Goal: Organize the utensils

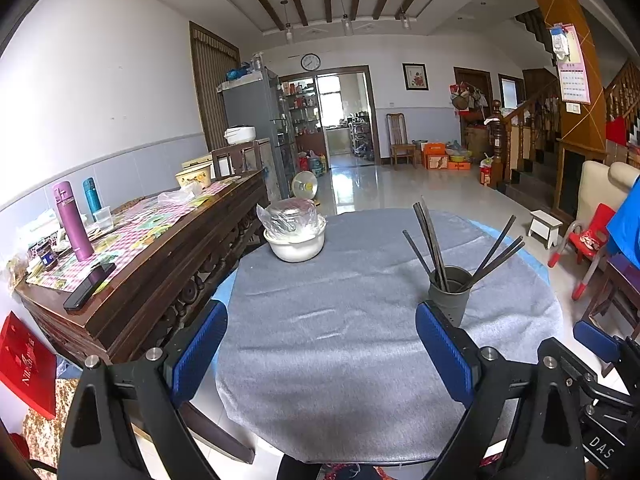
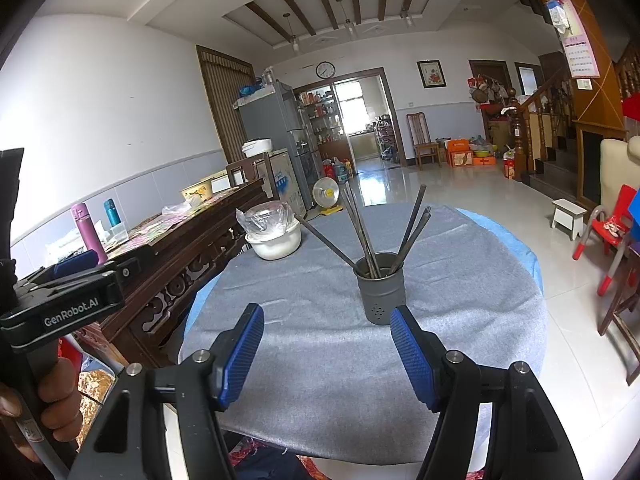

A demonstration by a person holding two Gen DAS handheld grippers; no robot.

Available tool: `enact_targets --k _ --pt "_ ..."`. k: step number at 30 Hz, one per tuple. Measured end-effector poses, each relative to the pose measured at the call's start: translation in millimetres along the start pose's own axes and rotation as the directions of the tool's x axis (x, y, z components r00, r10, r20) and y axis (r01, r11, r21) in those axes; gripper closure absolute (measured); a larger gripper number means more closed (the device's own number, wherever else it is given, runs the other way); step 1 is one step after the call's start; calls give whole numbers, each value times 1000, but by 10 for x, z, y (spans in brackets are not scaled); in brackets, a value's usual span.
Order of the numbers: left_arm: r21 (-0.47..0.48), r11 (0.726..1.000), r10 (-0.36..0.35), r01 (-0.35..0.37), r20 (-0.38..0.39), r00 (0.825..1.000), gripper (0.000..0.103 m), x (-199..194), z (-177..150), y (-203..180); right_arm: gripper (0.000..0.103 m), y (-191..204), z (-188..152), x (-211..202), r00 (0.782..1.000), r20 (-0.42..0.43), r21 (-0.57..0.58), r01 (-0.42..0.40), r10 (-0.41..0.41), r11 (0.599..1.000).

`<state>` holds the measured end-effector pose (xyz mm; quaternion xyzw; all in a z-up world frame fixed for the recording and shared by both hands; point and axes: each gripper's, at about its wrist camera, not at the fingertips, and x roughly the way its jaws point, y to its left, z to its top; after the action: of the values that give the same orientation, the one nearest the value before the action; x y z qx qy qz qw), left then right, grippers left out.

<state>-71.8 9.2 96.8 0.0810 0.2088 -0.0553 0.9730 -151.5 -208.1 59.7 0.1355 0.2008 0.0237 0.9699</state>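
Observation:
A grey metal holder [image 2: 379,288] stands upright on the round table's grey cloth [image 2: 320,360], with several dark chopsticks [image 2: 362,232] fanned out of its top. In the left wrist view the same holder [image 1: 450,292] sits just beyond the right blue pad. My left gripper [image 1: 320,320] hangs open over bare cloth at the near edge, nothing between its fingers. My right gripper [image 2: 327,322] is open too, short of the holder, which lies just past its right fingertip. A hand grips the left gripper's handle [image 2: 60,400].
A white bowl [image 2: 274,242] with a plastic-wrapped pot on top sits at the table's far left. A dark wooden sideboard [image 1: 132,280] with bottles and a phone runs along the left. Red child's chair [image 2: 612,228] and a wooden chair stand to the right.

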Motion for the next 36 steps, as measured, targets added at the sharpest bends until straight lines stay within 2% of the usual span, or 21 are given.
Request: enact_targets --k 36 --pt "-14 1000 -12 12 7 1000 8 -56 24 28 33 40 31 8 1000 6 -7 0 0 1000"
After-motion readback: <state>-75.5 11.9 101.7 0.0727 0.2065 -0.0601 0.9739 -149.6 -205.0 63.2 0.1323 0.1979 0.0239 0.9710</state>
